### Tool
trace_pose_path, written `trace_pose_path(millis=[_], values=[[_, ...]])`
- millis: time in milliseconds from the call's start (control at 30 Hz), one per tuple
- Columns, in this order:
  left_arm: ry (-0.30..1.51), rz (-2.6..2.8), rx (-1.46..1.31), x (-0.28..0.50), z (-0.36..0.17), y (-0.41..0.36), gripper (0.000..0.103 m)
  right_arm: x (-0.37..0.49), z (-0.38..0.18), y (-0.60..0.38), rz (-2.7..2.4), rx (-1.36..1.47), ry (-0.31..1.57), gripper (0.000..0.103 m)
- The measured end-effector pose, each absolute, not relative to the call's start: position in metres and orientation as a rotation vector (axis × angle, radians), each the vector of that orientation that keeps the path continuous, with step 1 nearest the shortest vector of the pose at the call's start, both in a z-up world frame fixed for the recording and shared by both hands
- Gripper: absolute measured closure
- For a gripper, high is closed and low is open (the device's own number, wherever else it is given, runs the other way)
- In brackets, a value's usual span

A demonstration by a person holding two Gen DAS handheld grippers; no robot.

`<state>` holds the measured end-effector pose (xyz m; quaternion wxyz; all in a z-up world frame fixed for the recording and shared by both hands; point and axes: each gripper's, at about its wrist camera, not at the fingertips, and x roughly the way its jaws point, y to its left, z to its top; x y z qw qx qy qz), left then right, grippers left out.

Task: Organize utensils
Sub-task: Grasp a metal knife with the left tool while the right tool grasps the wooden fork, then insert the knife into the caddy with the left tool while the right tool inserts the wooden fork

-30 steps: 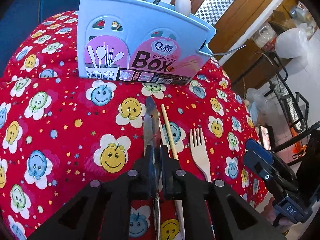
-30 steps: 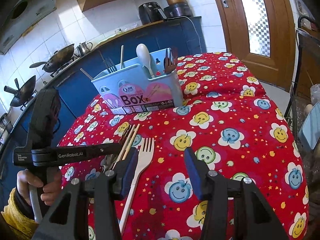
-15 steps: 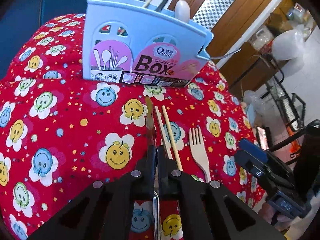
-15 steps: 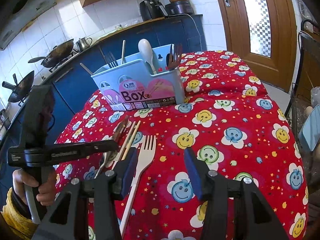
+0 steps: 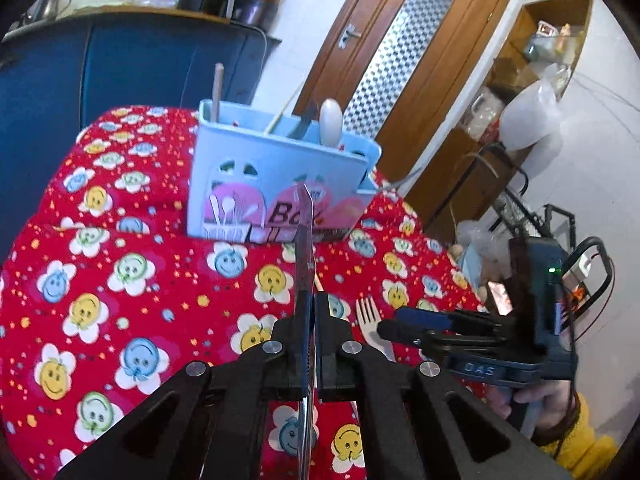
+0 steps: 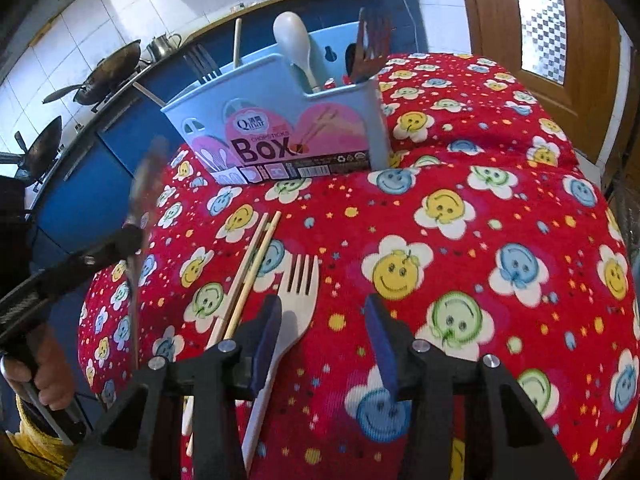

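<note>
Gripping a metal utensil, likely a knife or spoon seen edge-on (can't tell which): left gripper has jaws pinched narrow on its handle, blade end raised off the cloth and aimed at the utensil box.

Right gripper: jaws wide, nothing between them, low over the tablecloth in front of the box.

Progress, my read: partly done.
- In the box already: white spoon, dark forks, wooden stick, a brown spatula-like piece.
- Lifted, not yet in: the metal utensil.
- Left on the cloth in front of the box: chopsticks, wooden fork just beside them, under the right gripper.

Readable text: box label "Qmar", "CHOPSTICKS", "BOX". Right gripper body, seen from the left camera: "DAS".
</note>
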<state>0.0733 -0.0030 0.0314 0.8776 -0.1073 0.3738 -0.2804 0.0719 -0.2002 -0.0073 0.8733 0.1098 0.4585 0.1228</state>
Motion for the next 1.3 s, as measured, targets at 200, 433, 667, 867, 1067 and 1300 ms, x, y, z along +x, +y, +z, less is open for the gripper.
trace_pose_path(millis=[200, 433, 667, 867, 1067, 1300], values=[[0.723, -0.576, -0.231, 0.071, 0.04, 0.007, 0.102, 0.086, -0.008, -0.184, 0.28, 0.145, 0.961, 0.066], [0.66, -0.583, -0.248, 0.067, 0.053, 0.015, 0.102, 0.09, -0.007, -0.189, 0.374, 0.265, 0.906, 0.099], [0.559, -0.593, -0.263, 0.065, 0.077, 0.018, 0.102, 0.066, 0.028, -0.19, 0.325, 0.22, 0.714, 0.1], [0.472, -0.576, -0.253, 0.071, 0.108, 0.018, 0.102, 0.05, 0.061, -0.19, 0.249, 0.174, 0.54, 0.1], [0.375, -0.532, -0.231, 0.084, 0.148, 0.017, 0.102, 0.042, 0.077, -0.195, 0.182, 0.15, 0.446, 0.1], [0.3, -0.447, -0.252, 0.121, 0.172, 0.017, 0.102, 0.042, 0.085, -0.203, 0.155, 0.166, 0.403, 0.1]])
